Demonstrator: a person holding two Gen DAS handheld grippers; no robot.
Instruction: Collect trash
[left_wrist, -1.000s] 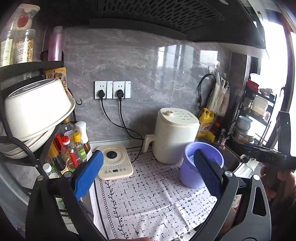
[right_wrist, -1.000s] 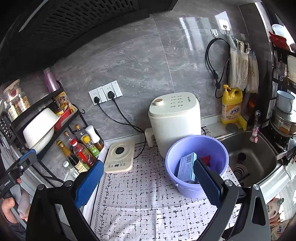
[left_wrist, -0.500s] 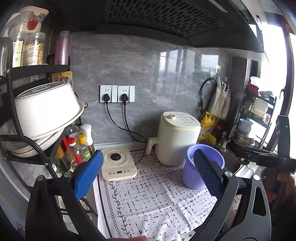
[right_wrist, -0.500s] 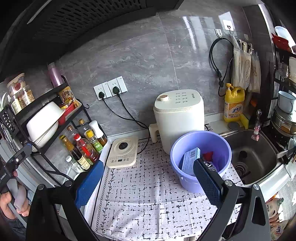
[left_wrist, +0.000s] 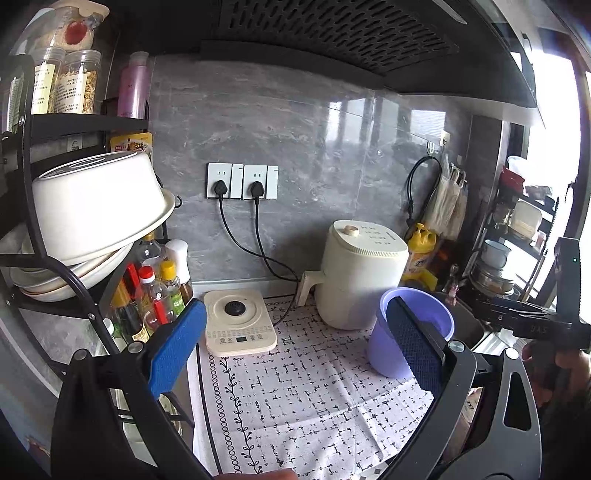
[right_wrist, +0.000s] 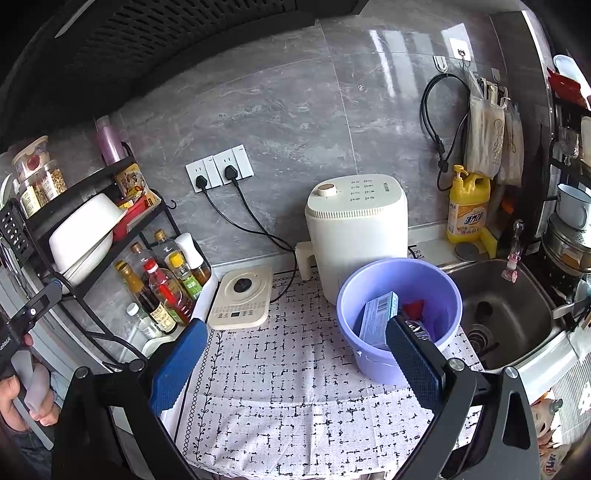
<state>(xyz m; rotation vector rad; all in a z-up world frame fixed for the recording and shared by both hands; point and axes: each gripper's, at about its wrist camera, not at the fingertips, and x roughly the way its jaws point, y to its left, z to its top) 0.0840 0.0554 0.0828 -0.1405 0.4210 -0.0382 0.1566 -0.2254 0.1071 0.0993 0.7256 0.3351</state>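
Bucket (right_wrist: 399, 317) holds barcoded blue box (right_wrist: 376, 319); both hand-held grippers (left_wrist: 295, 343) (right_wrist: 295, 360) wide open, empty.

Tabletop (right_wrist: 436, 251) spread with patterned cloth (right_wrist: 295, 387), lilac bucket (right_wrist: 436, 280) by its right edge, cream appliance (right_wrist: 354, 236) behind, flat cooker (right_wrist: 242, 299) back left, bottles (right_wrist: 162, 291) far left

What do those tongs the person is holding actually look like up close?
Each of the tongs is a black frame with two arms joined by silver bolts. The left tongs and right tongs both end in flat rectangular blue pads with a fine grippy texture. From the side, the right one shows a green light.
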